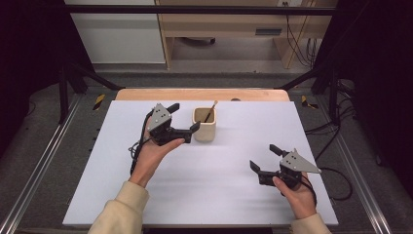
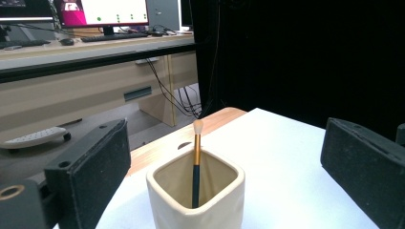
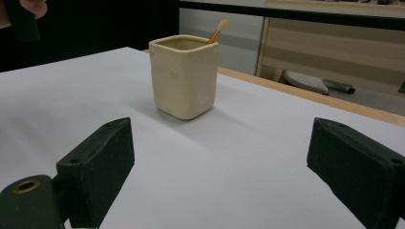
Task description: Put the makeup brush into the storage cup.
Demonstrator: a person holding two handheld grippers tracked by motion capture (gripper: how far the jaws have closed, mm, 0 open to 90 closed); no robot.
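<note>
- High view showed the right hand-held gripper (image 1: pixel 263 157) nearest, jaws wide, empty, over the white bench (image 1: pixel 234 195).
- Left hand-held gripper (image 1: pixel 185 117) stood wide, empty, just beside the cream cup (image 1: pixel 204 127).
- Brush (image 1: pixel 210 112) leaned inside the cup.
- No readable writing anywhere.
- Beyond, a desk (image 1: pixel 219 24).

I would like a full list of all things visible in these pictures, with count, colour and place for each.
cup: 1, cream, square, upright on the far middle of the mat.
brush: 1, dark and gold handle, pale tip, leaning inside the cup.
mat: 1, white, covers the table.
table: 1, wooden, edge shows at the far side.
left gripper: 1, black, jaws open, beside the cup.
right gripper: 1, black, jaws open, near right of the mat.
</note>
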